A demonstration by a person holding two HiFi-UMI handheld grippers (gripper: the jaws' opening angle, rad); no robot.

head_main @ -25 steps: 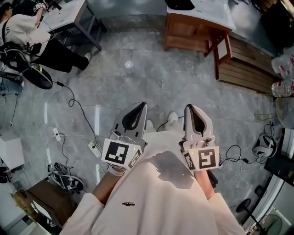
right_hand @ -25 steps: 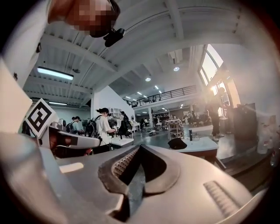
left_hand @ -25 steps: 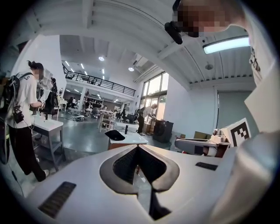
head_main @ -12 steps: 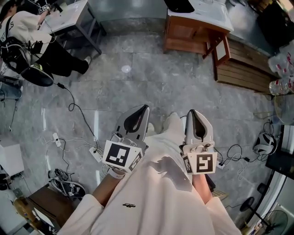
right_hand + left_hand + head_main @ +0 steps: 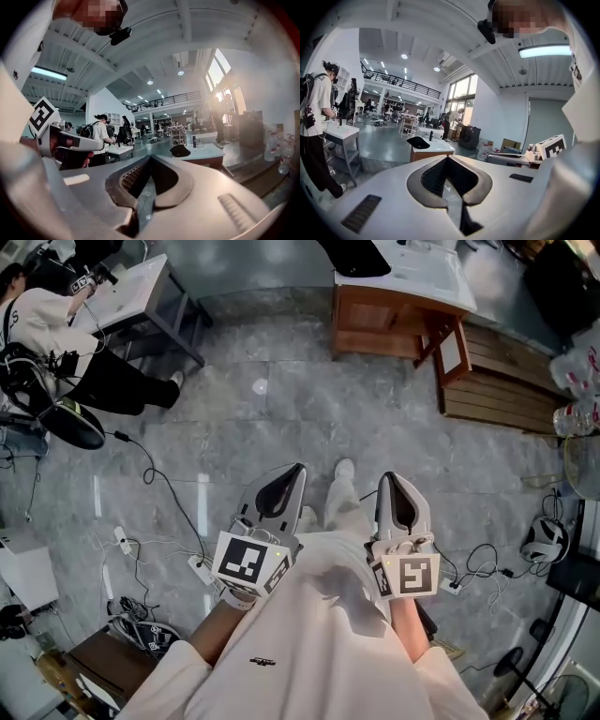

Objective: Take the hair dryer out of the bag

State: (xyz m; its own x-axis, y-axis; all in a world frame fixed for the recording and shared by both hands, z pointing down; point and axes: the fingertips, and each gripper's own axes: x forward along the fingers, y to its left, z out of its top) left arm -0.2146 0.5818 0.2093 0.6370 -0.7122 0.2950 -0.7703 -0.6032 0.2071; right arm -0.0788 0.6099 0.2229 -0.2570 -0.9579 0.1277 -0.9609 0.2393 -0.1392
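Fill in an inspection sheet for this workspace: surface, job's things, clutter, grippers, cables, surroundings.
Surface: table with a white top, ahead across the grey floor.
Job's things: hair dryer not seen; black thing on the table, possibly the bag.
Clutter: shoes on the floor at left.
Grippers: left gripper and right gripper both shut and empty.
Cables: cables and power strip at left; more cables at right.
Surroundings: person at a desk; wooden platform at right.
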